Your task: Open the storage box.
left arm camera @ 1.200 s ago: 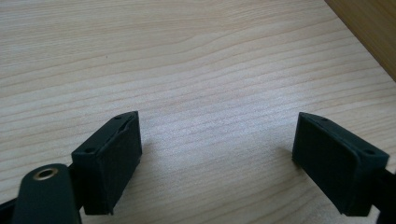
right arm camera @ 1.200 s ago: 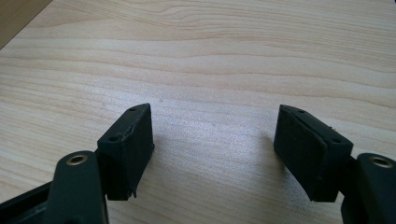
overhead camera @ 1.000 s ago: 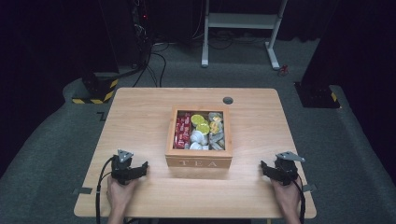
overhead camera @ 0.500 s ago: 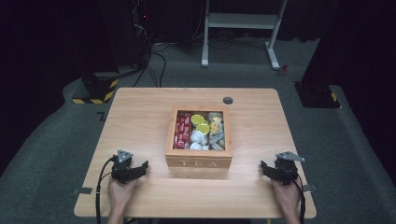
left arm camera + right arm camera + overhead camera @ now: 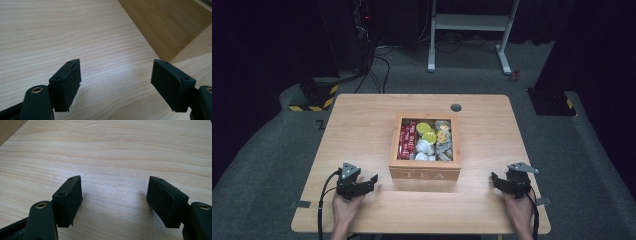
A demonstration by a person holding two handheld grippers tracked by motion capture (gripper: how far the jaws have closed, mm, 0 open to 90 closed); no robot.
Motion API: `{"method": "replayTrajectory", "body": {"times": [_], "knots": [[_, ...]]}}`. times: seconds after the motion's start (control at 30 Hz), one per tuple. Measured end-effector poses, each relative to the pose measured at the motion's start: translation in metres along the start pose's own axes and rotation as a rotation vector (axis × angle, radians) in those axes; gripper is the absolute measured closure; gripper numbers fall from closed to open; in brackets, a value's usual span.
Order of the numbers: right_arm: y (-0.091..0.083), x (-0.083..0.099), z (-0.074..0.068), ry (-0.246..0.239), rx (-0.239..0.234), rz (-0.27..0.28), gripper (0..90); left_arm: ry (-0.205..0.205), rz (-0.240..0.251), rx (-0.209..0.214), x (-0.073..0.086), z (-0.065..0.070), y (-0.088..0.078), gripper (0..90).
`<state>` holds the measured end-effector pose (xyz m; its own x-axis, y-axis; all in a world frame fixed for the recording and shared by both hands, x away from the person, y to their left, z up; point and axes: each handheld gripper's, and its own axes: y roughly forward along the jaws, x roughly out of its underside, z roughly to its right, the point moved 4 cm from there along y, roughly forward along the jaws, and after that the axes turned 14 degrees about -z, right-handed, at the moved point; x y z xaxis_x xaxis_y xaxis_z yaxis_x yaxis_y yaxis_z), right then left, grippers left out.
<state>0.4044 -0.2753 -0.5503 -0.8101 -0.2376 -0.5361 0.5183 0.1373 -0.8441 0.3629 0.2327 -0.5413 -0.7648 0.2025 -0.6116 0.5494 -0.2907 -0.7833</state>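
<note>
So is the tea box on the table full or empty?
Full: the tea box has no lid on it, and its compartments hold red, yellow, white and grey packets up near the rim.

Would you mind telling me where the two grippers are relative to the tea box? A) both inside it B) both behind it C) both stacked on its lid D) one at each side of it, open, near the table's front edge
D: the left gripper and right gripper flank the tea box, fingers spread over bare table.

tea box (image 5: 425,150) mid-table, bare table (image 5: 362,125) either side

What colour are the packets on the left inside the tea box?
Red packets, clearest in the high view.
</note>
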Motion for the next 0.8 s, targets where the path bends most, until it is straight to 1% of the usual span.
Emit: {"method": "replayTrajectory", "body": {"times": [0.03, 0.07, 0.1, 0.17, 0.3, 0.43, 0.53, 0.57, 0.8], "knots": [[0.000, 0.000, 0.000, 0.000, 0.000, 0.000, 28.4, -0.003, -0.001, 0.012, 0.000, 0.002, 0.000, 24.2], [0.000, 0.000, 0.000, 0.000, 0.000, 0.000, 28.4, 0.011, 0.002, 0.020, -0.002, 0.006, -0.001, 24.6], [0.000, 0.000, 0.000, 0.000, 0.000, 0.000, 28.4, 0.011, 0.002, 0.020, -0.002, 0.006, -0.001, 24.8], [0.000, 0.000, 0.000, 0.000, 0.000, 0.000, 28.4, 0.033, 0.002, 0.022, -0.003, 0.010, -0.002, 25.0], [0.000, 0.000, 0.000, 0.000, 0.000, 0.000, 28.4, 0.053, 0.010, 0.048, -0.005, 0.018, -0.003, 25.8], [0.000, 0.000, 0.000, 0.000, 0.000, 0.000, 28.4, 0.058, 0.014, 0.060, -0.006, 0.023, -0.003, 25.8], [0.000, 0.000, 0.000, 0.000, 0.000, 0.000, 28.4, 0.073, 0.014, 0.063, -0.006, 0.027, -0.003, 25.8], [0.000, 0.000, 0.000, 0.000, 0.001, 0.000, 28.4, 0.070, 0.017, 0.069, -0.007, 0.028, -0.003, 25.8], [0.000, 0.000, 0.000, 0.000, 0.001, 0.000, 28.4, 0.091, 0.031, 0.081, -0.011, 0.038, -0.004, 27.0]]}}
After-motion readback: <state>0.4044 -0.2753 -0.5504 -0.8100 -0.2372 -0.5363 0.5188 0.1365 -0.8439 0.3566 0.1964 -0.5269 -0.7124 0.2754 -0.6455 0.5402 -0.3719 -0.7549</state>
